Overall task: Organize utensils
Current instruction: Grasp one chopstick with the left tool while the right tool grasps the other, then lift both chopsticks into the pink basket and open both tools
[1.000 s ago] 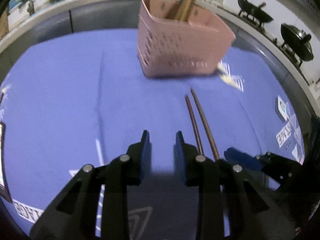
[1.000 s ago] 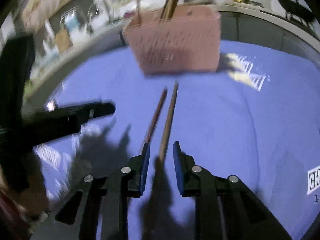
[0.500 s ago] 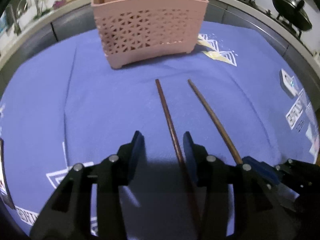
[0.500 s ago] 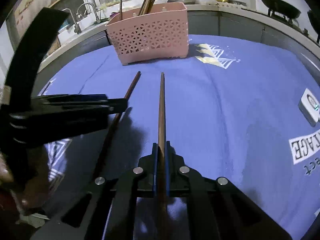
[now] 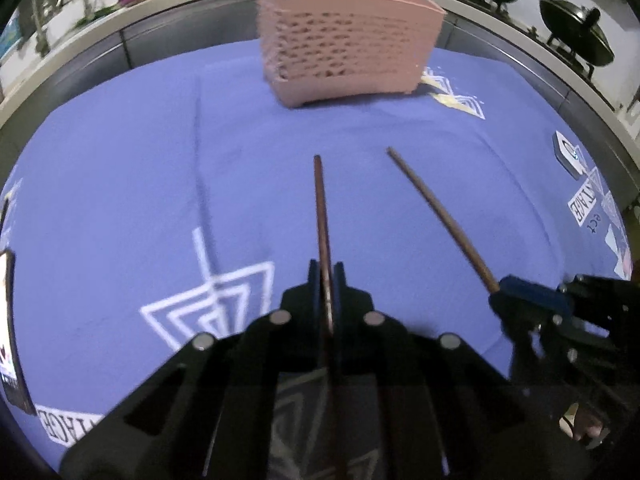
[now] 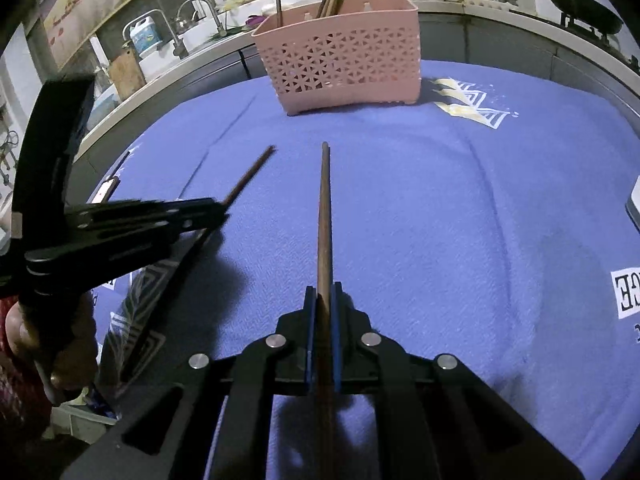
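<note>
Chopsticks: one in each hand-held gripper. Left hand-held gripper point(image 5: 326, 276) has just closed on the left chopstick point(image 5: 321, 208); right hand-held gripper point(image 6: 323, 296) is clamped on the right chopstick point(image 6: 325, 216). Both sticks point toward the pink basket point(image 6: 340, 56), tips well short of it, over the blue cloth on the surface point(image 6: 480, 220). Basket already has several utensils standing in it. Pickup looks done; left to do, I reckon: carry both over, drop them in. No other loose utensils in view.

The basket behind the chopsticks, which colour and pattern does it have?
The basket is pink, with a lattice of small triangular holes. The right wrist view shows it best.
</note>
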Demonstrator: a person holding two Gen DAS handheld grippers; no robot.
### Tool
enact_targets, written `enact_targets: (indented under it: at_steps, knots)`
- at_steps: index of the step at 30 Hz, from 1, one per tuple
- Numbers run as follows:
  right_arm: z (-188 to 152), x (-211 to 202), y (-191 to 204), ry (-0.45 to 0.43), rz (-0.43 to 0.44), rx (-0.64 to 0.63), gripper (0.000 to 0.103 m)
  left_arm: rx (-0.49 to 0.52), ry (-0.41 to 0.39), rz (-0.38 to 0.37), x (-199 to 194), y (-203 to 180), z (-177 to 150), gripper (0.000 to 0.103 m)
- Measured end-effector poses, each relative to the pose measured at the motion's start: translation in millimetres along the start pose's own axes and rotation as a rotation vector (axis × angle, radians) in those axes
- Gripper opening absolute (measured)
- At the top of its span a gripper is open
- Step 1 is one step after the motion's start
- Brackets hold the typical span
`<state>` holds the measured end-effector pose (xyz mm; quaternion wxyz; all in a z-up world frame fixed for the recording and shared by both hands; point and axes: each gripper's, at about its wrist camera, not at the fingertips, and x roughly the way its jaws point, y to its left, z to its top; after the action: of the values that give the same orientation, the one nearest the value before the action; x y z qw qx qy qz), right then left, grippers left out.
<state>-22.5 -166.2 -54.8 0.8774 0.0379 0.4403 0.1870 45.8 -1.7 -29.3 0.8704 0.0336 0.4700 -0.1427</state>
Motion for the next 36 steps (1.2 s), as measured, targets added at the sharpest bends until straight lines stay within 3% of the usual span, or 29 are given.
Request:
enact_targets:
  at_steps: [16, 18, 20, 23, 31, 36]
  knots:
    - [75.4, 52.0, 12.8, 0.065, -0.019, -0.082, 0.012, 0.025, -0.011, 0.046, 22.9, -5.3, 39.7, 0.011]
    - [82.6, 58.0, 15.8, 0.072, -0.013, -0.104, 0.012, 0.03, -0.025, 0.039, 24.7, -4.9, 42.3, 0.011]
    - [87.2, 61.6, 17.3, 0.077, -0.018, -0.115, 0.005, 0.025, -0.025, 0.034, 26.0, -3.2, 45.0, 0.005]
    - [91.5, 59.7, 15.8, 0.08, 0.016, -0.085, 0.005, 0.0, -0.019, -0.02, 21.3, 0.0, 48.2, 0.005]
    - [109.3, -28.9, 16.2, -0.218, 0.145, -0.037, 0.005, -0.025, -0.292, -0.126, -76.6, 3.3, 67.2, 0.005]
    - [119.4, -81.1, 11.9, -0.379, 0.188, -0.022, 0.005, -0.019, -0.428, -0.132, -127.5, -0.5, 74.3, 0.005]
